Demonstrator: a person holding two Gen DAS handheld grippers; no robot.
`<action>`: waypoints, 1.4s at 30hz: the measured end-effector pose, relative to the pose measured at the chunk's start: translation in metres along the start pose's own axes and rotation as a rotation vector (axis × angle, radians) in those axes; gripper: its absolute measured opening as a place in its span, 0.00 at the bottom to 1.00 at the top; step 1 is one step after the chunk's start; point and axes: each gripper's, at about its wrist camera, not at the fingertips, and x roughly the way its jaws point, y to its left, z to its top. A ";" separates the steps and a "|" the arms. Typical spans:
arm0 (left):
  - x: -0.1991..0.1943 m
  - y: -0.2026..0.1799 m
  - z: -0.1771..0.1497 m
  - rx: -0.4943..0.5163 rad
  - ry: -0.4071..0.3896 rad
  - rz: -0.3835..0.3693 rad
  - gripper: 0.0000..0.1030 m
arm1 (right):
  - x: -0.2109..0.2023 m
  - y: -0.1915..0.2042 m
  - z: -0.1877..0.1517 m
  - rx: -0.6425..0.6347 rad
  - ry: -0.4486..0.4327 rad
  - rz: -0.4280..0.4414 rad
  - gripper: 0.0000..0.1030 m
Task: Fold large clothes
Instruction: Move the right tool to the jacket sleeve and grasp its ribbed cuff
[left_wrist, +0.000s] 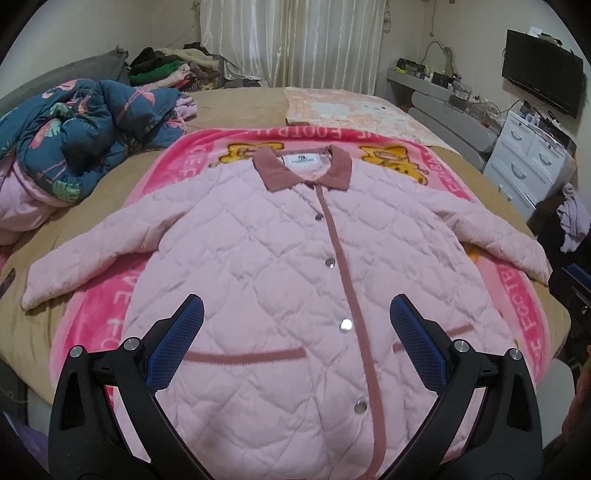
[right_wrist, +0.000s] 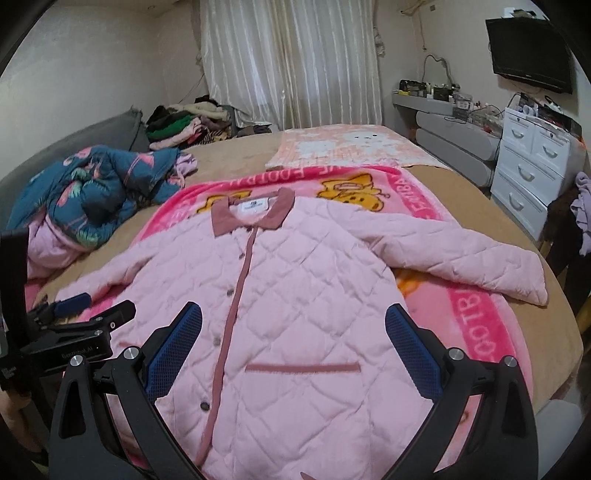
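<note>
A pink quilted jacket (left_wrist: 280, 258) lies flat and buttoned on a bright pink blanket (left_wrist: 517, 295), collar (left_wrist: 303, 168) away from me, both sleeves spread out sideways. My left gripper (left_wrist: 297, 314) hovers open above the jacket's lower front, blue pads wide apart, nothing between them. In the right wrist view the same jacket (right_wrist: 295, 295) fills the middle. The right gripper (right_wrist: 293, 325) is open over its lower right half near the pocket trim (right_wrist: 303, 368). The left gripper (right_wrist: 74, 314) shows at the left edge, beside the jacket's left sleeve.
A crumpled blue flamingo-print quilt (left_wrist: 74, 140) sits on the bed's left side. Piled clothes (left_wrist: 166, 70) lie at the far corner by the curtain. A folded peach blanket (left_wrist: 351, 110) lies beyond the collar. White drawers (left_wrist: 524, 162) and a wall TV (left_wrist: 543, 81) stand on the right.
</note>
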 end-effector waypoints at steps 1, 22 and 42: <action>0.001 -0.001 0.004 -0.002 0.000 -0.002 0.92 | 0.001 -0.002 0.007 0.003 -0.009 -0.002 0.96; 0.031 -0.028 0.083 -0.003 -0.027 0.024 0.92 | 0.030 -0.031 0.105 0.063 -0.121 -0.036 0.96; 0.075 -0.080 0.135 0.033 -0.027 0.001 0.92 | 0.065 -0.106 0.134 0.165 -0.145 -0.144 0.96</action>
